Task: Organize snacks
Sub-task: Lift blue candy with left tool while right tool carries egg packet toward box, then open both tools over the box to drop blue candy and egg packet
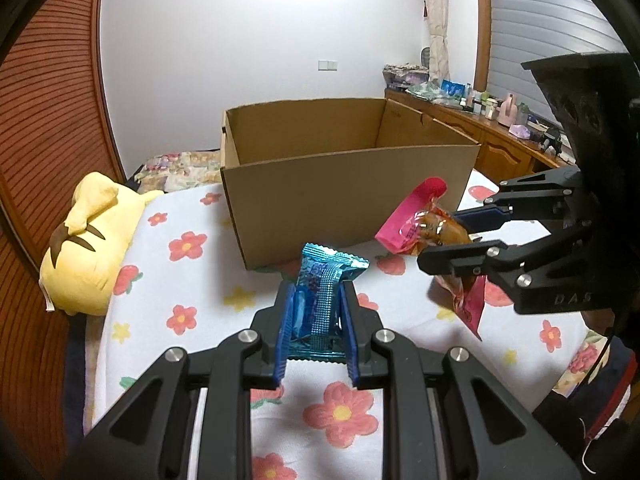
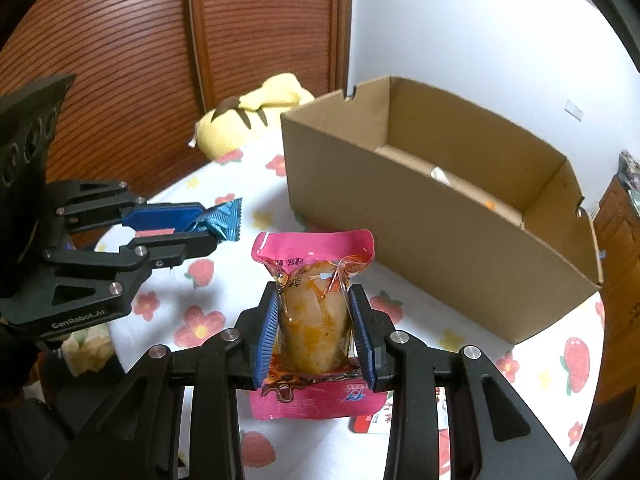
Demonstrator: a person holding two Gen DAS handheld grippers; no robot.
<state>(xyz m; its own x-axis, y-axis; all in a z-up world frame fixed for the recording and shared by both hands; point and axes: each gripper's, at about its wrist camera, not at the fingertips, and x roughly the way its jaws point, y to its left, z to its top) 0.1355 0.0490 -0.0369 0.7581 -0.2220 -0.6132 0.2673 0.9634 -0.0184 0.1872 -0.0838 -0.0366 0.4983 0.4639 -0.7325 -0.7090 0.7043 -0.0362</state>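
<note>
In the left wrist view, my left gripper [image 1: 316, 320] sits at lower centre, its ribbed blue pads [image 1: 285, 332] clamped against both sides of a blue snack packet [image 1: 320, 292]. The packet is glossy foil with a dotted texture and a crimped, serrated top edge, and it stands upright between the pads.

At the right edge of that view, my right gripper [image 1: 456, 236] grasps a pink snack pouch [image 1: 420, 220]. In the right wrist view the same pouch [image 2: 314, 304] fills lower centre: a clear, shiny film window over pale, bulging contents in orange sauce, with a matte pink flared top seal and a pink base. Both ribbed pads [image 2: 266, 332] press on its sides.

The cardboard box [image 1: 344, 196] occupies centre frame in the left wrist view, beyond both packets. It is plain brown corrugated board, rectangular, open at the top. In the right wrist view I see part of its floor at upper right, with a small pale item [image 2: 440, 174] lying there; I cannot tell what it is.

The box rests on a white floral sheet [image 1: 180, 264] printed with red flowers and strawberries. A soft yellow plush toy [image 1: 92, 240] with brown stripes lies at the left edge. A reddish ribbed wooden panel [image 2: 132, 48] fills the upper left of the right wrist view.
</note>
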